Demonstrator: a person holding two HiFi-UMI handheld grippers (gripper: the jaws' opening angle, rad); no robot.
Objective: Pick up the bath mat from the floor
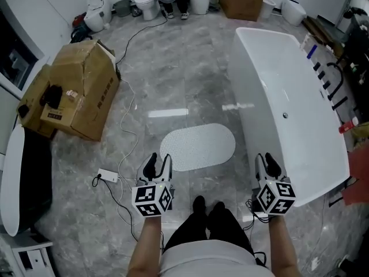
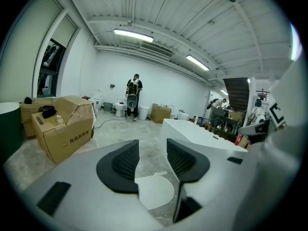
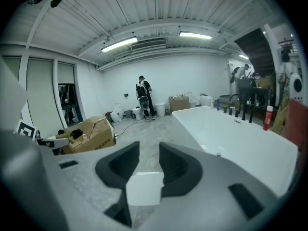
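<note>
The bath mat [image 1: 198, 147] is a white, dotted oval lying flat on the grey marble floor, just left of the bathtub. My left gripper [image 1: 157, 165] hovers over the mat's near left end, well above the floor. Its jaws stand apart with nothing between them. In the left gripper view [image 2: 153, 153] part of the mat [image 2: 155, 191] shows below the gap. My right gripper [image 1: 268, 165] hangs over the tub's near rim, to the right of the mat. Its jaws [image 3: 149, 153] are also apart and empty, with only floor seen through the gap.
A white bathtub [image 1: 288, 114] fills the right side. A battered cardboard box [image 1: 81, 88] sits at the left. A power strip [image 1: 107, 176] and its cable lie on the floor left of the mat. Toilets and a person [image 2: 133, 96] stand at the far wall.
</note>
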